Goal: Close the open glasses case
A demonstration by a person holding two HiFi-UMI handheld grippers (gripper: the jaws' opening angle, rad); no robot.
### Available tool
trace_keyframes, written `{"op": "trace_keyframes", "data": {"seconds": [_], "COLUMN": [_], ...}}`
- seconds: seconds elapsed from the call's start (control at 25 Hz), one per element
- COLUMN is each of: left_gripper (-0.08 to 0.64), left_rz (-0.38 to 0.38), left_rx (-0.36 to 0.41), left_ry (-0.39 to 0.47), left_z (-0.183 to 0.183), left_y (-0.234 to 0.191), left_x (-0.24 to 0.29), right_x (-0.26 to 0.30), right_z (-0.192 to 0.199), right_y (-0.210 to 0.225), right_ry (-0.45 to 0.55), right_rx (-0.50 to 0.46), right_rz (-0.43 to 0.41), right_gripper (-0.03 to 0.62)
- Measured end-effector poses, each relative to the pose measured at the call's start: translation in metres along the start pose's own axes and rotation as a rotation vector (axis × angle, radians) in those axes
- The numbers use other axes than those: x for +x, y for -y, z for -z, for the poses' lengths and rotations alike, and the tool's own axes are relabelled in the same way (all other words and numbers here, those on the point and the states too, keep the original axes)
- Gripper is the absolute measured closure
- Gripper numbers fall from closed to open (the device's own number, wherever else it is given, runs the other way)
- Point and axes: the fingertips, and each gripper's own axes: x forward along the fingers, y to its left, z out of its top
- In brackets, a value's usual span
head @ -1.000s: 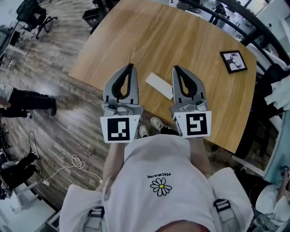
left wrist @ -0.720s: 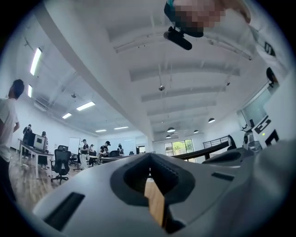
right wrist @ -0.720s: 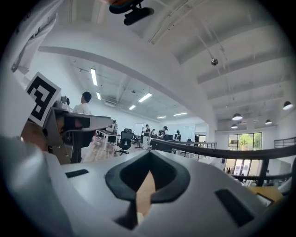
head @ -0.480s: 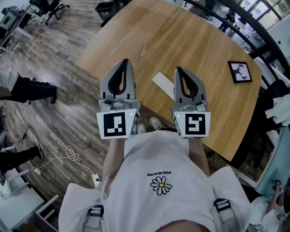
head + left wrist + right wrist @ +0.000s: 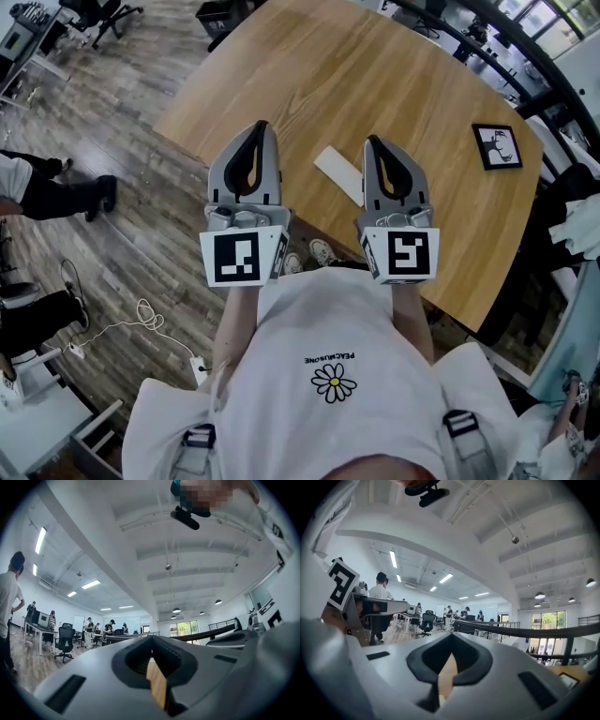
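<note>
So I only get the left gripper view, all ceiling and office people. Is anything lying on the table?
Observer: Yes. The head view shows a flat white case on the wooden table, close to the person's edge.
Operator: Anything else on it?
Observer: A black-framed picture lies near the far right edge.
Operator: And the other tool, is it holding something?
Observer: No. The right gripper has its jaws together with nothing between them.
</note>
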Motion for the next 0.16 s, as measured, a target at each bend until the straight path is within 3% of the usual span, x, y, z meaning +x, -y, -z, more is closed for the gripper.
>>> {"op": "trace_keyframes", "data": {"seconds": [0.16], "left_gripper": [0.543], "left_rz": [0.002], "left_rx": [-0.001], "left_ry": [-0.01], "left_z": [0.0029], "left_y": [-0.0002], "left_x": [0.0027], "right_x": [-0.0004], "right_z": [0.0046], "right_y": [0.0042], "right_ry": [-0.008], "right_rx": [0.013], "right_rz": [0.013], "right_gripper": [0.584]}}
